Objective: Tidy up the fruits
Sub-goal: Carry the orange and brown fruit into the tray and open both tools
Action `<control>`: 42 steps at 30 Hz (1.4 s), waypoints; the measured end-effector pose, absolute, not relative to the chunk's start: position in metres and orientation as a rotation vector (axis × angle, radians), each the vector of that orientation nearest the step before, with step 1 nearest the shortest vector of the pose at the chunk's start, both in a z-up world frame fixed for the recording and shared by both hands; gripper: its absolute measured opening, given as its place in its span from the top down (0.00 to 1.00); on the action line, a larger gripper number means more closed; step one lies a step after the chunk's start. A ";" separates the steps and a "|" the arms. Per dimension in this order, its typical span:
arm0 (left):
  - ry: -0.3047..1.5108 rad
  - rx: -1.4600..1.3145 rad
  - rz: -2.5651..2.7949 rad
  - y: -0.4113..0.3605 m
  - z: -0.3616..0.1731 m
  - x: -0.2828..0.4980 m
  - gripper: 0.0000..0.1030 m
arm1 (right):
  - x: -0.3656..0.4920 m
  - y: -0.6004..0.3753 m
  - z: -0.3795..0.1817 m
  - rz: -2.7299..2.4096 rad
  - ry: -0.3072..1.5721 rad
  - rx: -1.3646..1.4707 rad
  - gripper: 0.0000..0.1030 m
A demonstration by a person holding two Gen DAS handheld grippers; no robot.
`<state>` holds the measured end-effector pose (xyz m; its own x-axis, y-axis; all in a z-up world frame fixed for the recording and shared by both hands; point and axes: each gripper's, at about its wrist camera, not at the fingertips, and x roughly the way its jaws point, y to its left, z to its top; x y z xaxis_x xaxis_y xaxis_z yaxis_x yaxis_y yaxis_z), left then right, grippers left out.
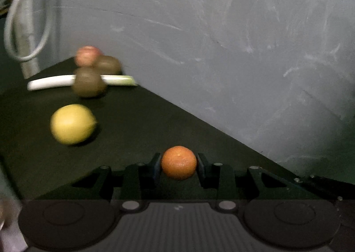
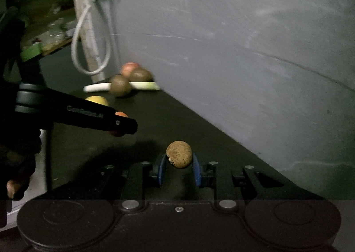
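My left gripper (image 1: 178, 163) clamps the orange (image 1: 178, 162); my right gripper (image 2: 179, 161) clamps a small brown fruit (image 2: 179, 154), seen only from the right wrist. Beyond on the surface (image 1: 133, 123): lemon (image 1: 72, 124), then kiwis (image 1: 88, 83), leek (image 1: 51, 82), apple (image 1: 87, 55) at the far wall edge.

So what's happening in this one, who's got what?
A person is sorting fruit on a dark table with two handheld claws. The left claw is shut on a small orange; the right claw is shut on a small brown round fruit. A lemon, two kiwis, an apple and a leek stalk lie further back near the grey wall.
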<state>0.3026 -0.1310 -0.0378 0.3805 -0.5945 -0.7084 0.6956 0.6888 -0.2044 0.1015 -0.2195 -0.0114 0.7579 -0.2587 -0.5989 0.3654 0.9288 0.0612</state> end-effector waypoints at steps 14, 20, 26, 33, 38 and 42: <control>0.811 -0.063 -0.485 0.021 0.002 0.258 0.65 | 0.138 -0.127 0.011 0.035 0.612 0.068 0.73; 0.839 -0.111 -0.353 0.069 -0.002 0.247 0.65 | 0.152 -0.086 0.006 0.156 0.639 0.040 0.73; 0.871 -0.137 -0.269 0.104 -0.010 0.232 0.65 | 0.159 -0.060 -0.006 0.234 0.682 0.028 0.73; 0.917 -0.153 -0.214 0.122 -0.025 0.223 0.65 | 0.161 -0.042 -0.016 0.284 0.727 0.004 0.73; 0.949 -0.149 -0.207 0.122 -0.033 0.223 0.65 | 0.163 -0.039 -0.023 0.285 0.760 -0.005 0.73; 0.967 -0.143 -0.207 0.121 -0.038 0.224 0.65 | 0.164 -0.038 -0.027 0.281 0.777 -0.011 0.73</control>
<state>0.2237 0.1208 -0.0377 0.5505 -0.2382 -0.8001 0.1110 0.9708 -0.2127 0.1639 -0.0385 -0.0270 0.6777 0.2458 -0.6931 -0.2540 0.9627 0.0930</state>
